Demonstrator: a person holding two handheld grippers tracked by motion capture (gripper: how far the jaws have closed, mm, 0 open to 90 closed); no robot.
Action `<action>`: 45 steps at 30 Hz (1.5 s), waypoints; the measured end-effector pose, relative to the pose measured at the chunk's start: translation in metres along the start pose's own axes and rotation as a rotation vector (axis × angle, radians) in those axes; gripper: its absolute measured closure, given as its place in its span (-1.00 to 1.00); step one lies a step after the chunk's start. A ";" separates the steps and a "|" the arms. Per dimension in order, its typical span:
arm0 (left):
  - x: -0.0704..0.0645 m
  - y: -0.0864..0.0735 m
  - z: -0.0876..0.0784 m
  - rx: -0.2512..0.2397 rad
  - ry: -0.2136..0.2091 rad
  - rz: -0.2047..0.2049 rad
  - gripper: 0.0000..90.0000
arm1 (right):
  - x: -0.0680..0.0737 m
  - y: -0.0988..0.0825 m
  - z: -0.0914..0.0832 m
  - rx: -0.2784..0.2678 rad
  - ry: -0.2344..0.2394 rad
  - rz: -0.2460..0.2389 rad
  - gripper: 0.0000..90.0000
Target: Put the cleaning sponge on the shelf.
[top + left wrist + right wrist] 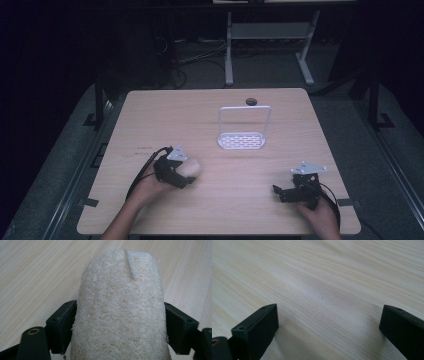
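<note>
A pale, fibrous loofah sponge (120, 290) lies on the light wooden table (230, 210), left of centre, and in the high view shows as a cream lump (194, 167). My left gripper (186, 172) is shut on it; in the left gripper view the gripper (120, 306) has both black jaws pressed against the sponge's sides. At the table's right front, my right gripper (280, 192) rests low over the wood, pointing left. In the right gripper view it (329, 310) stands open, with bare table between its jaws.
A white slotted tray with a tall wire frame (241, 140) stands at the middle of the table, toward the back. Behind it a dark round hole (250, 102) sits near the far edge. A metal stand (270, 35) and cables are on the floor beyond.
</note>
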State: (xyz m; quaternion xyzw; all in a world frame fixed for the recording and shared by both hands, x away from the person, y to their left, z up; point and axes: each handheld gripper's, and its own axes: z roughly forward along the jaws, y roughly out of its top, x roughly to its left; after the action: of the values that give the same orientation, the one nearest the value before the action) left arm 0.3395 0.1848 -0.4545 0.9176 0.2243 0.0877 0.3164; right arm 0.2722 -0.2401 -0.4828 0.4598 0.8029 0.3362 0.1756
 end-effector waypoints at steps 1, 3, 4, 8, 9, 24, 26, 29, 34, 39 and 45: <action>0.000 0.000 0.000 0.000 -0.002 -0.002 -0.49 | 0.000 0.000 0.000 0.000 0.000 0.000 -0.95; 0.001 0.000 -0.001 0.001 -0.004 -0.005 -0.43 | 0.000 0.000 0.000 0.000 0.000 0.000 -0.96; 0.001 -0.001 -0.001 0.000 -0.008 -0.006 -0.43 | 0.000 0.000 0.000 0.000 0.000 0.000 -0.96; 0.001 0.000 -0.001 0.001 -0.016 -0.011 -0.36 | 0.000 0.000 0.000 0.000 0.000 0.000 -0.95; 0.001 0.000 -0.001 0.001 -0.018 -0.011 -0.36 | 0.000 0.000 0.000 0.000 0.000 0.000 -0.95; -0.001 0.004 -0.007 -0.033 -0.023 -0.039 -0.36 | 0.000 0.000 0.000 0.000 0.000 0.000 -0.95; -0.002 0.005 -0.008 -0.045 -0.018 -0.054 -0.36 | 0.000 0.000 0.000 0.000 0.000 0.000 -0.95; -0.002 0.007 -0.010 -0.053 -0.017 -0.059 -0.36 | 0.000 0.000 0.000 0.000 0.000 0.000 -0.96; -0.002 0.010 -0.012 -0.052 -0.019 -0.069 -0.36 | 0.000 0.000 0.000 0.000 0.000 0.000 -0.96; -0.005 0.016 -0.013 -0.067 -0.009 -0.078 -0.36 | 0.000 0.000 0.000 0.000 0.000 0.000 -0.95; -0.007 0.025 -0.013 -0.075 -0.011 -0.069 -0.36 | 0.000 0.000 0.000 0.000 0.000 0.000 -0.95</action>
State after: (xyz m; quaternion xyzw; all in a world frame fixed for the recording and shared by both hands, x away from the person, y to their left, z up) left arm 0.3384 0.1711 -0.4294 0.8972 0.2507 0.0800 0.3546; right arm 0.2722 -0.2401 -0.4828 0.4598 0.8030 0.3362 0.1756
